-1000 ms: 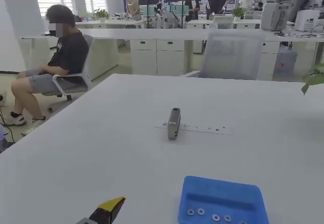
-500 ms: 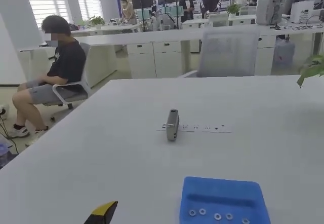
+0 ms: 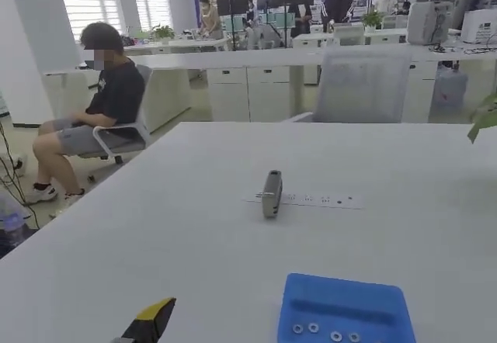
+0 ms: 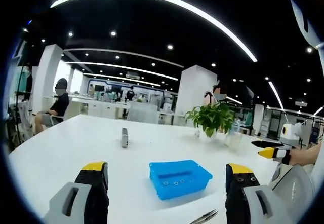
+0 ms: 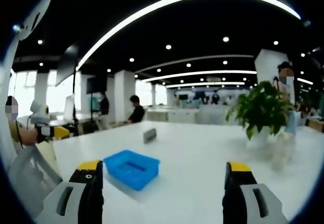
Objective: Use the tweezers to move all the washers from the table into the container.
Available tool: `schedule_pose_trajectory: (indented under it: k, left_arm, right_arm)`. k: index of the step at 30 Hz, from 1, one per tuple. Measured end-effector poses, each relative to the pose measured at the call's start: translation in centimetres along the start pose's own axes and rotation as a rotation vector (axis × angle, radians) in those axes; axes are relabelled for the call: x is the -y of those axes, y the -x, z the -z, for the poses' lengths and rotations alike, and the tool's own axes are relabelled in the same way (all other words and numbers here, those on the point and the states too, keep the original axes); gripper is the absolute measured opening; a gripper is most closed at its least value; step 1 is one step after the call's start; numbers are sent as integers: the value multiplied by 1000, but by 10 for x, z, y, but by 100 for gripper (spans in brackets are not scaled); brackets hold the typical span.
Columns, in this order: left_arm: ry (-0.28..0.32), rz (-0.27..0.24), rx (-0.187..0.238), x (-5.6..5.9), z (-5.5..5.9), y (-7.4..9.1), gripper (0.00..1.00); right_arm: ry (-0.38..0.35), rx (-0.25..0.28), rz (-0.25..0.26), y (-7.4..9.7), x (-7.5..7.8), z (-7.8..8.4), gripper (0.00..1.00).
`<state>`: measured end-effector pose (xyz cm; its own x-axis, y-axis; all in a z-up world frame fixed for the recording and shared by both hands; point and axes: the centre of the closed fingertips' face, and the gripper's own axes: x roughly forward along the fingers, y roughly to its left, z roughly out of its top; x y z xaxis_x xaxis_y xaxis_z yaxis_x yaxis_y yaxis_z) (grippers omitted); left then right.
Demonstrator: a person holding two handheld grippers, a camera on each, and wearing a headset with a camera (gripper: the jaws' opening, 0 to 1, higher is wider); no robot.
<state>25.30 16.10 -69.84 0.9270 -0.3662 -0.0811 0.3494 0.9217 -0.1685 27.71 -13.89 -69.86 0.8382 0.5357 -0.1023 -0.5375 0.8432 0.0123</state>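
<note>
My left fingers (image 4: 94, 181) and right fingers (image 5: 89, 181) both gape wide, holding nothing. The tweezers (image 4: 205, 216) lie on the desk (image 4: 71, 148) at five o'clock in the left gripper view; washers (image 4: 175, 182) sit in the blue tray (image 4: 187, 188). Pinching such thin tweezers off a flat desk, I judge I could skid them away or knock the tray.

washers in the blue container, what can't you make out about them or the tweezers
Washers: count unsure, head view's bottom edge cuts the blue container.
Tweezers: mostly cut off by left gripper view's bottom edge.
A gripper: cut by head view's bottom edge, side unclear.
Right gripper view: blue container's contents too small to tell.
</note>
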Motion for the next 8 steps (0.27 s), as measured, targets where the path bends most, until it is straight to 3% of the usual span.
schedule_pose_trajectory:
  k: [8]
  left_arm:
    - [23, -21, 10, -6, -1, 2, 98]
  right_arm:
    - [2, -29, -7, 0, -2, 6, 98]
